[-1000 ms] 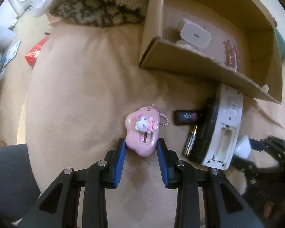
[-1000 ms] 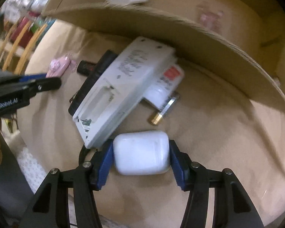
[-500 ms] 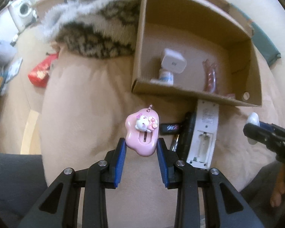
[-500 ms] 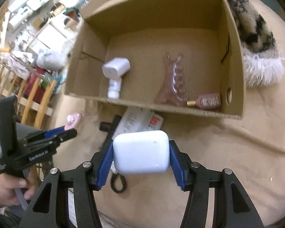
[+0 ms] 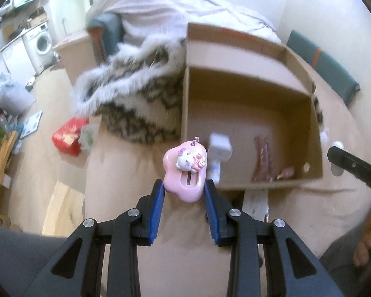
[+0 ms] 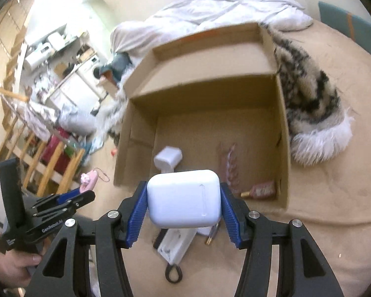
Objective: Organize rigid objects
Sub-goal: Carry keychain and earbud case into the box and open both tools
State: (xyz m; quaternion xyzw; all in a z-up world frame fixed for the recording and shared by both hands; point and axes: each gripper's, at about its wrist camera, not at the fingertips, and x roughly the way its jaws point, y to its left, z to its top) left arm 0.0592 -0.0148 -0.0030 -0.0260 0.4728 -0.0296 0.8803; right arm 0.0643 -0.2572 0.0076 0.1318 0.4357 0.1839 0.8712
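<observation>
My left gripper is shut on a pink cloud-shaped cat keychain and holds it in the air by the near left corner of the open cardboard box. My right gripper is shut on a white earbud case and holds it above the box's near wall. The box holds a white charger, a pink hair claw and a small pink bottle. The left gripper with the keychain also shows in the right wrist view.
A white remote with an open battery bay, a battery and a dark item lie on the beige bed in front of the box. A furry leopard-print throw lies along the box's right side. A white duvet is behind.
Both grippers have risen off the bed with their objects and moved toward the box. The box interior now shows from above.
</observation>
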